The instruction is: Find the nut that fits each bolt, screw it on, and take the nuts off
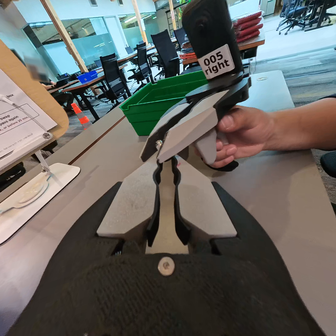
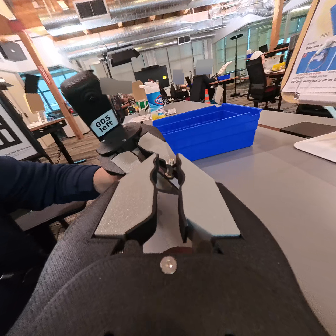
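Grey worktop in an open office carries the scene, with desks and black chairs behind it. Above the worktop and clear of it, a small metal bolt hangs between the tips of the two grippers. It is tilted, with one end up and away from the right wrist camera. I cannot tell a nut from the bolt's head at this size.

The left gripper comes in from the left of the right wrist view. Its fingers are clenched on the lower end of the bolt, which sits in their black tips. In its own view the left gripper shows only a narrow gap, and its tips are partly hidden behind the other tool.

The right gripper has its fingers drawn in on either side of the bolt's upper end. The metal touches one finger, but I cannot tell whether both press on it. From the left wrist view the right gripper slants down and left, and the bolt peeps out between its fingers.

A bare right hand grips that tool's handle. The left hand comes out of a dark blue sleeve.

A blue bin stands on the worktop beyond the bolt, with a wipes canister behind it. On the other side are a green bin, a printed sign on a stand and, on the floor, an orange cone.
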The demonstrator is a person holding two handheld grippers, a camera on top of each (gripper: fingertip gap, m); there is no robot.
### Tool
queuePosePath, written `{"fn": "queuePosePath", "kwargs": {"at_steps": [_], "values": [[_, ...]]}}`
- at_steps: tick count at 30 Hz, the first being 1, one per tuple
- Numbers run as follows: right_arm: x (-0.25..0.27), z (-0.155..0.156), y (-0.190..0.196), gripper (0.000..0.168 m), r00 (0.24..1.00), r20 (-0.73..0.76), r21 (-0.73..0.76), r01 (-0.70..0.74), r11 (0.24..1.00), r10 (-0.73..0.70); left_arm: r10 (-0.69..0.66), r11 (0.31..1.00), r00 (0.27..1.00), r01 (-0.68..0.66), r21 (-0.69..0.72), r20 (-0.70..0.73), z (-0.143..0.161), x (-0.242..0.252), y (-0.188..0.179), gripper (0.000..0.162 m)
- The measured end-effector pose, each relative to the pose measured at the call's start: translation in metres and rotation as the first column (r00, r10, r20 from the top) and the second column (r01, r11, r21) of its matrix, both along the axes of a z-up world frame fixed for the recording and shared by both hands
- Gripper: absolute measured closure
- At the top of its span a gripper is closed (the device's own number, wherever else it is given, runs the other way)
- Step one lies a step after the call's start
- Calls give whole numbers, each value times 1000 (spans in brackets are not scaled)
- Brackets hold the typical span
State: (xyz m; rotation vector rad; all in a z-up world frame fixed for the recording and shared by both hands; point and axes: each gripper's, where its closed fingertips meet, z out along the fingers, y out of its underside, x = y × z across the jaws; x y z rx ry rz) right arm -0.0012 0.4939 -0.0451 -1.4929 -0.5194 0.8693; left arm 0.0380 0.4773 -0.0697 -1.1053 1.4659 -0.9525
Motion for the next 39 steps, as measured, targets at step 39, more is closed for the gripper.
{"fn": "queuePosePath", "kwargs": {"at_steps": [39], "values": [[17,6,1,159,999,-47,7,24,1000,-24,26,997,999,-23,-71,35,6,-4,12,155]]}}
